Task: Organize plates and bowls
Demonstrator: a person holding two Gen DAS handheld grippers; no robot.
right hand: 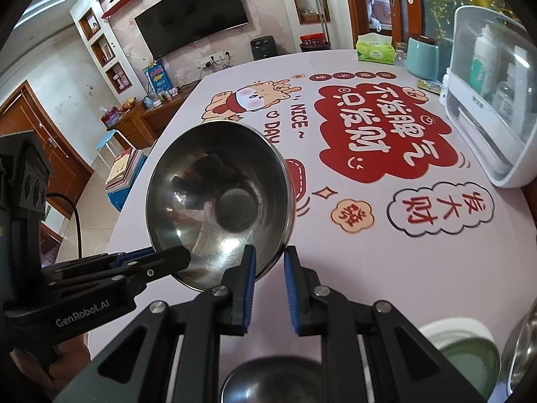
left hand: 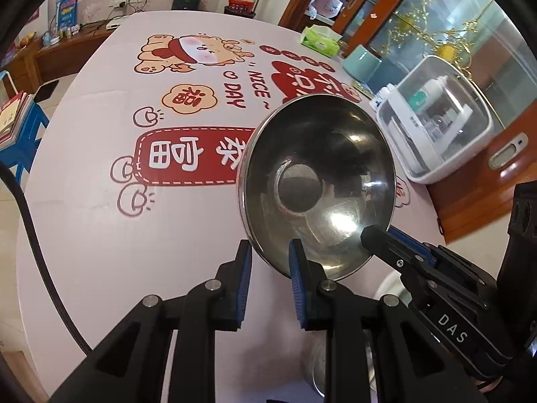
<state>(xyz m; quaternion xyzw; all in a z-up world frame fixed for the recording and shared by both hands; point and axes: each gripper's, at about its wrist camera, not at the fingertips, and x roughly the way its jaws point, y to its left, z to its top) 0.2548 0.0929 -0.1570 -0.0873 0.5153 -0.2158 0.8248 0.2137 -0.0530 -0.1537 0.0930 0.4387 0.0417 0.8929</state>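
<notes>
Bowl [left hand: 319, 181] of shiny round steel, tilted, its rim pinched by left hand-held gripper [left hand: 270, 285] and right hand-held gripper [right hand: 270, 288], both narrow.

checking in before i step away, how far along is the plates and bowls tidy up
Nothing looks finished yet. In hand: the steel bowl, its rim pinched by both the left gripper and the right gripper, above the table. Left: a green-and-white dish and another steel bowl sit loose at the near edge.
</notes>
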